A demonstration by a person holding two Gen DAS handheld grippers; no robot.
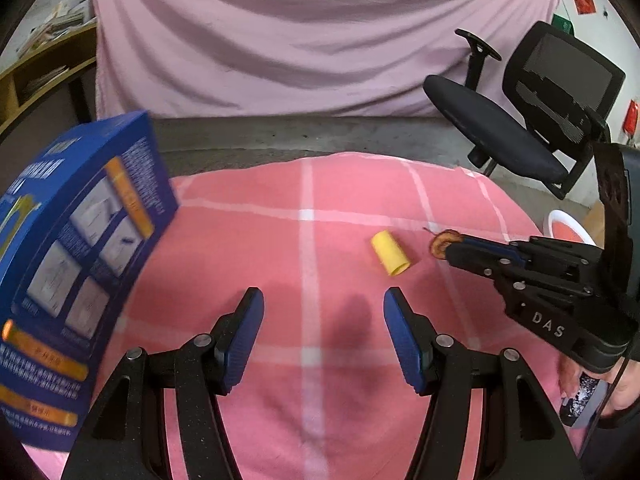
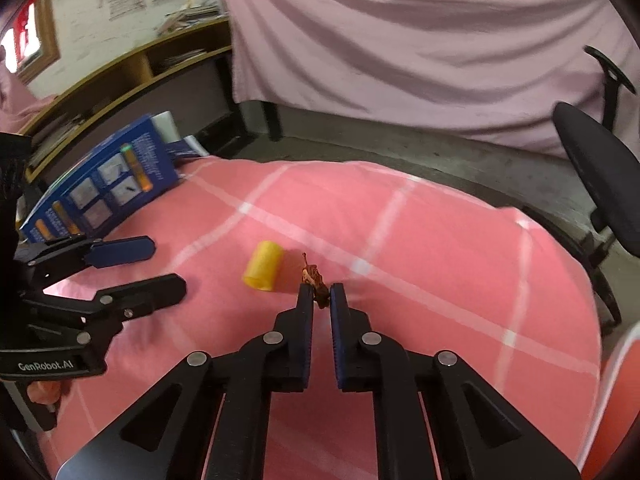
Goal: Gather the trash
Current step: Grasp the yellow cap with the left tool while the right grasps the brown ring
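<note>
A pink checked cloth (image 1: 340, 200) covers the surface. On it lies a short yellow tube (image 1: 390, 254) (image 2: 264, 265) on its side. My right gripper (image 2: 322, 294) (image 1: 450, 249) is shut on a brown, dried, round scrap (image 2: 314, 276) (image 1: 439, 243), just right of the tube; the scrap sticks out past the fingertips. My left gripper (image 1: 323, 304) (image 2: 168, 268) stands open over bare cloth, nearer than the tube and to its left, with nothing between its fingers.
A blue printed box (image 1: 76, 260) (image 2: 108, 184) stands tilted at the cloth's left edge. A black office chair (image 1: 520, 136) (image 2: 600, 176) is at the right. A white-rimmed red container (image 1: 568, 228) sits low at the far right. A pink sheet (image 1: 320, 40) hangs behind.
</note>
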